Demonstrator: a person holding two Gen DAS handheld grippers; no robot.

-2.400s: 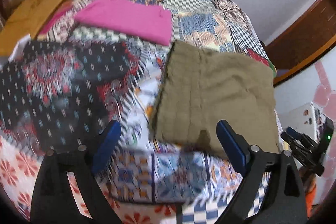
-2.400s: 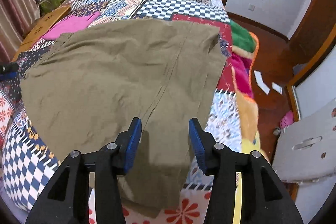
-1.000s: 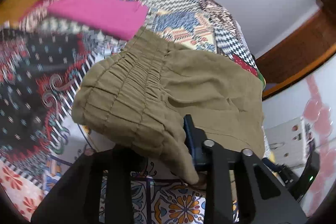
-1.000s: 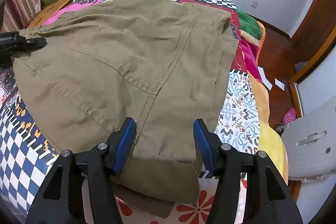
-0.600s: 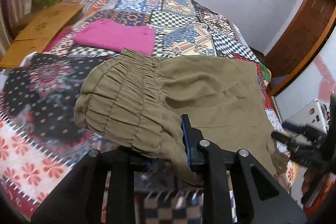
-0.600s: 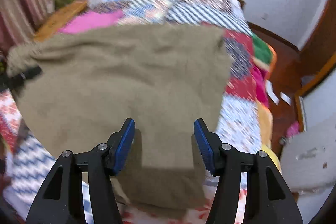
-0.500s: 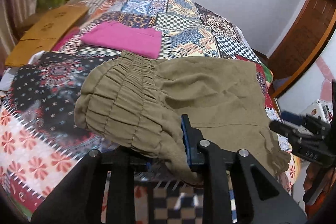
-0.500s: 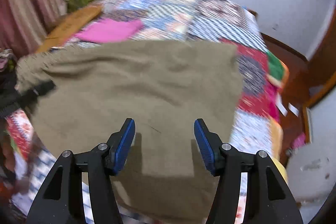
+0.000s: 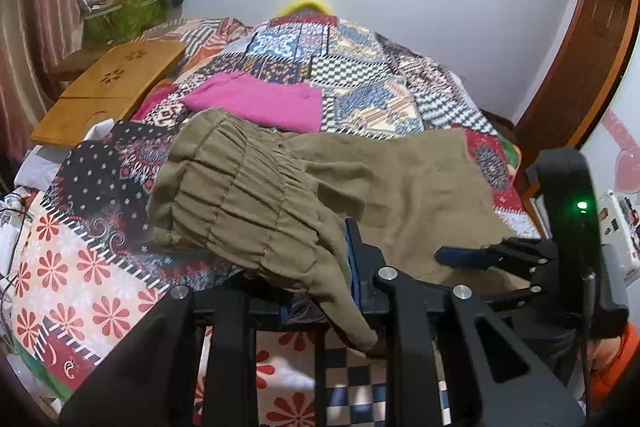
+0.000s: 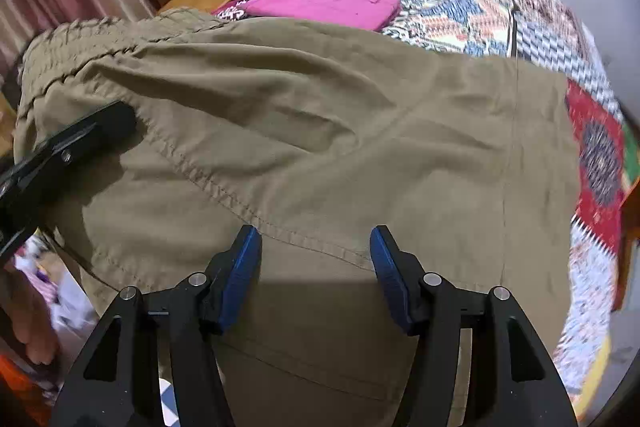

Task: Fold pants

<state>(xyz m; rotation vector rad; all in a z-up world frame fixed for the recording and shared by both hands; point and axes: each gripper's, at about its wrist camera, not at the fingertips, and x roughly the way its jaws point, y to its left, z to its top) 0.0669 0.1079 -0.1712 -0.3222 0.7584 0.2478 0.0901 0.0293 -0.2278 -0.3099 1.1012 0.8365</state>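
Olive-brown pants (image 9: 400,179) lie across the patchwork quilt. My left gripper (image 9: 320,291) is shut on the gathered elastic waistband (image 9: 240,195), which bunches over the fingers and is lifted off the bed. In the right wrist view the pants (image 10: 340,131) fill the frame. My right gripper (image 10: 316,267) is open, its blue pads (image 10: 240,275) spread just above the cloth near a seam. The left gripper shows at the left edge of the right wrist view (image 10: 60,151); the right gripper shows at the right of the left wrist view (image 9: 480,255).
A folded pink garment (image 9: 260,103) lies on the quilt (image 9: 360,75) beyond the pants. A wooden lap table (image 9: 112,87) and a green box (image 9: 124,15) stand at the far left. A wooden door (image 9: 592,47) is at the right.
My left gripper closed on the waistband and raised it. My right gripper stayed open and swung left and forward over the pants.
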